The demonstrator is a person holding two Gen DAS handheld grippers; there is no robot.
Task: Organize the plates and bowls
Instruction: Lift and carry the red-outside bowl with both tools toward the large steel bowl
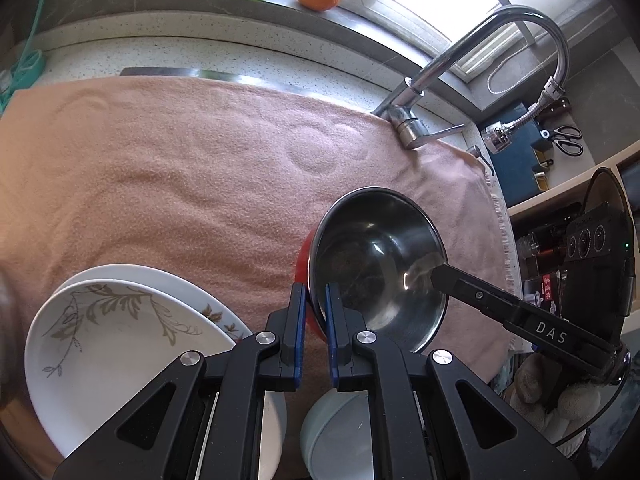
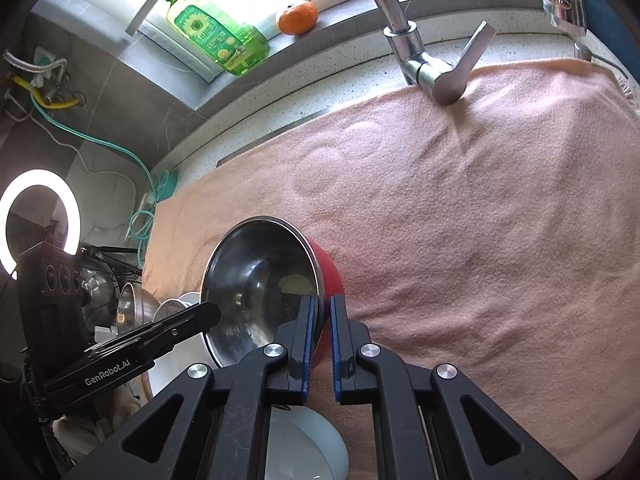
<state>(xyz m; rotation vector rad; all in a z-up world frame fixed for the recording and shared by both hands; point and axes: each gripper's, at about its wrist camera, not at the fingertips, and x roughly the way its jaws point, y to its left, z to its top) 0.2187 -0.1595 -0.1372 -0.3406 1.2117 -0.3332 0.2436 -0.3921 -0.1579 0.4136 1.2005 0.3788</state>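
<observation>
Across the worktop (image 1: 248, 56) lies your biggest item, a pink towel (image 1: 180, 168), spread from the speckled stone edge by the window down to where you stand. On its near left corner you have two white plates (image 1: 120, 320) stacked, the upper one printed with a brown leaf sprig. Just beside them, toward the middle, sits the steel bowl (image 1: 380, 256), red on its outside and tipped up on edge so that its shiny hollow faces you. A pale blue bowl (image 1: 336, 436) rests on the towel right below it, partly hidden under your tools.

Your left tool (image 1: 316, 312) has its blue pads pressed on the steel bowl's rim, one pad outside against the red wall, one inside. Your right tool (image 2: 322, 324) is clamped the same way on the opposite side of that rim, so you hold the bowl from both sides.

Behind the towel stands the chrome faucet (image 1: 412, 128), its base touching the cloth's far edge. On the window sill you can see a green bottle of dish soap (image 2: 220, 36) and, near it, an orange (image 2: 298, 18).
</observation>
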